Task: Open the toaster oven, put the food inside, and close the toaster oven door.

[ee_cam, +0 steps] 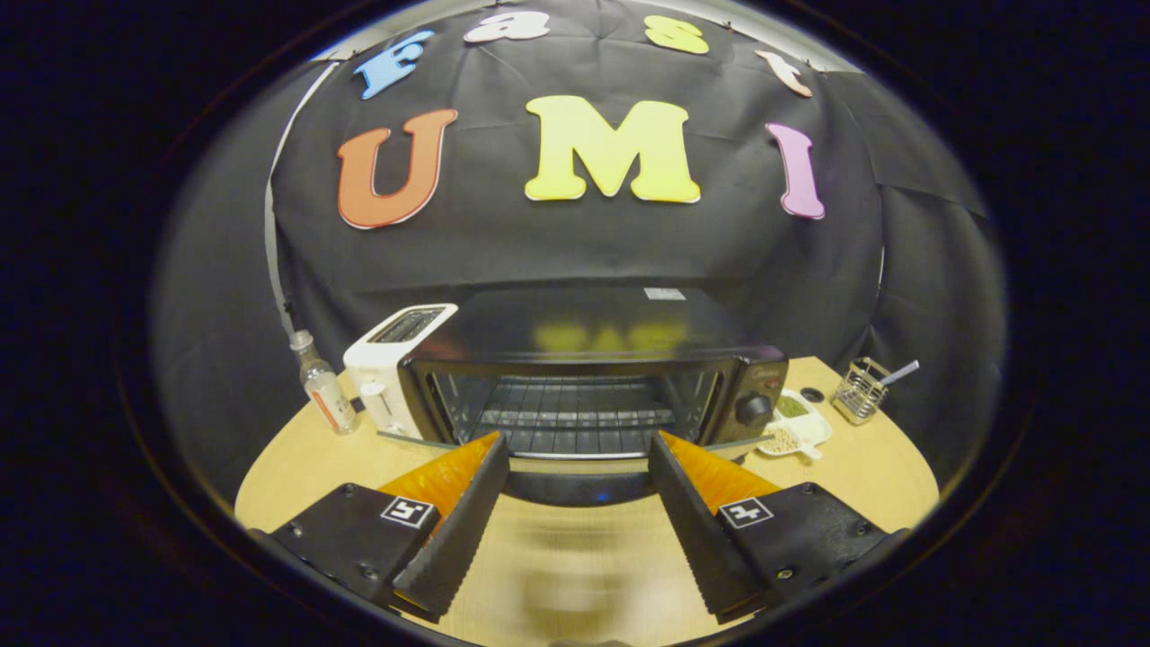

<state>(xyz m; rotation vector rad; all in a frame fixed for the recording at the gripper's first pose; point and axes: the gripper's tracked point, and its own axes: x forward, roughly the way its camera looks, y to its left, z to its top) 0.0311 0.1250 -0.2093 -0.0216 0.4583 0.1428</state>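
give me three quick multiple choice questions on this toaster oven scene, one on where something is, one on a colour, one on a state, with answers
1. Where does the clear bottle stand?
A. left of the white toaster
B. on top of the toaster oven
C. between the fingers

2. What colour is the toaster?
A. red
B. white
C. green

3. How is the toaster oven door?
A. shut
B. taken off
C. folded down open

Answers:
1 A, the bottle is beside the toaster, on the side away from the oven.
2 B, its body is white with a dark slot on top.
3 C, the wire rack shows and the door lies flat ahead of the open gripper.
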